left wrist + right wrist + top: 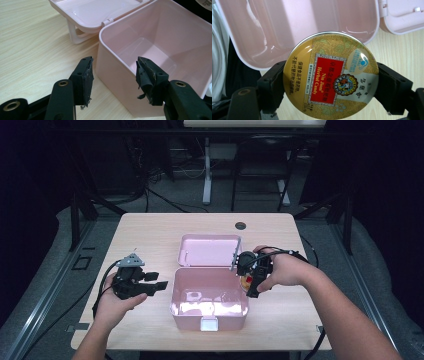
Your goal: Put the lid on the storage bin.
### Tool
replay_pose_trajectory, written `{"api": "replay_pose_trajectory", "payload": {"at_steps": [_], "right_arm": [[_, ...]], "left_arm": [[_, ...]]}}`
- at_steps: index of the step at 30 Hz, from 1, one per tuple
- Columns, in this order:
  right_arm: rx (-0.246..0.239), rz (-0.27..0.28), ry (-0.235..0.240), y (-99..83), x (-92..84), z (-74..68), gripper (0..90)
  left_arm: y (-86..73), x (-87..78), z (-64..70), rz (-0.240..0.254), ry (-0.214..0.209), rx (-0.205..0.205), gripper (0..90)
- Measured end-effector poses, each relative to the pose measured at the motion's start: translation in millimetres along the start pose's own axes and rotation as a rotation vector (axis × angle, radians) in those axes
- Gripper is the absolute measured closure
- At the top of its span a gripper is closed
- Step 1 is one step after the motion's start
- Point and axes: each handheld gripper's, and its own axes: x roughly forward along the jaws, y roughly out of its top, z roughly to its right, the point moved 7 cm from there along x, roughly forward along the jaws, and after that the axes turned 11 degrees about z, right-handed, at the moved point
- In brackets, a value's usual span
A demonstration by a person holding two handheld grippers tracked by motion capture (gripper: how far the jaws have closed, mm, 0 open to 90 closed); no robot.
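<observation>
You are seated at a pale wooden table (150,227), seen from above, with a gripper in each hand. At the centre sits an open pink box (209,301), its inside bare and glossy. Its hinged lid (209,250) lies flat on the table at the box's twelve o'clock, inner face up, joined to the box's back edge.

Your right gripper (248,282) sits at three o'clock from the box, just beside the right wall near the back corner. Its jaws are closed on a round gold candy tin (329,76), one pad pressing each side of the rim. In the right gripper view the tin's printed top faces the camera: a red label reading "Nin Jiom Herbal Candy" with Chinese text around it. Beyond the tin that view looks into the pink box (297,30). In the high view the tin (246,281) is a small orange and red patch under your hand, and it may be held just off the table, though the angle makes that hard to judge.

Your left gripper (157,282) lies at nine o'clock from the box, close to its left wall. Its jaws stand wide apart and hold nothing. In the left gripper view the box's near corner (110,65) sits between the two worn black pads (87,75), not touched by them.
</observation>
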Motion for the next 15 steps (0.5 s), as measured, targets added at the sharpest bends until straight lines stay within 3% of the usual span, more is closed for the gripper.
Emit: {"api": "replay_pose_trajectory", "payload": {"at_steps": [15], "right_arm": [[-0.043,0.01,0.017,11.1,4.1,-7.5,19.6]], "left_arm": [[-0.3,1.1,0.8,0.004,0.0,0.002,48.2]]}}
